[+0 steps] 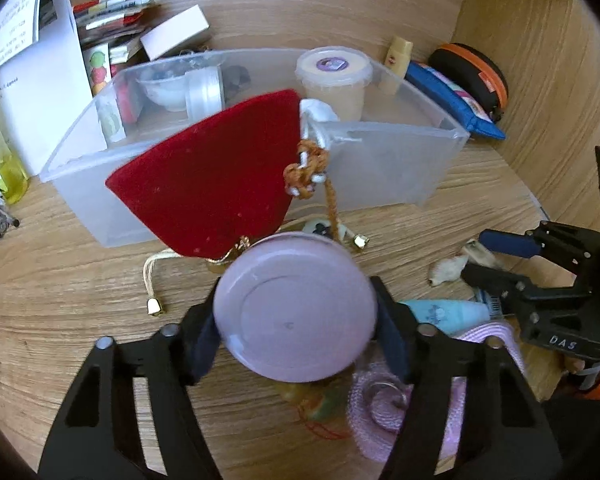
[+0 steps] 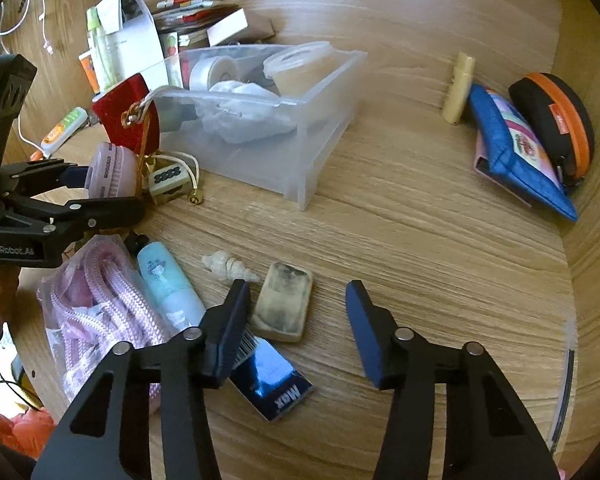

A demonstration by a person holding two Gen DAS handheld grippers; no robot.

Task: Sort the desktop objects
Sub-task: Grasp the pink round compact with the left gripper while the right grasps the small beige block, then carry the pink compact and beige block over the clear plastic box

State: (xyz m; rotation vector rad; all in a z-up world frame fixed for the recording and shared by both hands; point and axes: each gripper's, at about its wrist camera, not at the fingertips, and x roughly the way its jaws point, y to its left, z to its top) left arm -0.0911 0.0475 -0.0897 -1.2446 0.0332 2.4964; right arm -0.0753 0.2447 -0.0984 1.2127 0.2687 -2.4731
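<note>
My left gripper [image 1: 296,322] is shut on a round pink jar [image 1: 295,306], held above the desk just in front of the clear plastic bin [image 1: 400,168]. It also shows from the side in the right wrist view [image 2: 112,170]. A red velvet pouch [image 1: 212,176] leans on the bin's front wall. My right gripper [image 2: 296,300] is open and empty, low over the desk near a worn eraser [image 2: 284,306], a seashell [image 2: 228,266], a blue Max box [image 2: 272,384] and a light blue tube [image 2: 168,284].
The bin [image 2: 300,152] holds a lidded tub [image 2: 300,68], a tape roll [image 2: 212,70] and white wrapping. A pink rope in a bag [image 2: 96,304] lies at left. A blue pouch [image 2: 516,148], a black-orange case [image 2: 556,120] and a cream bottle [image 2: 458,88] sit far right. Papers and boxes stand behind the bin.
</note>
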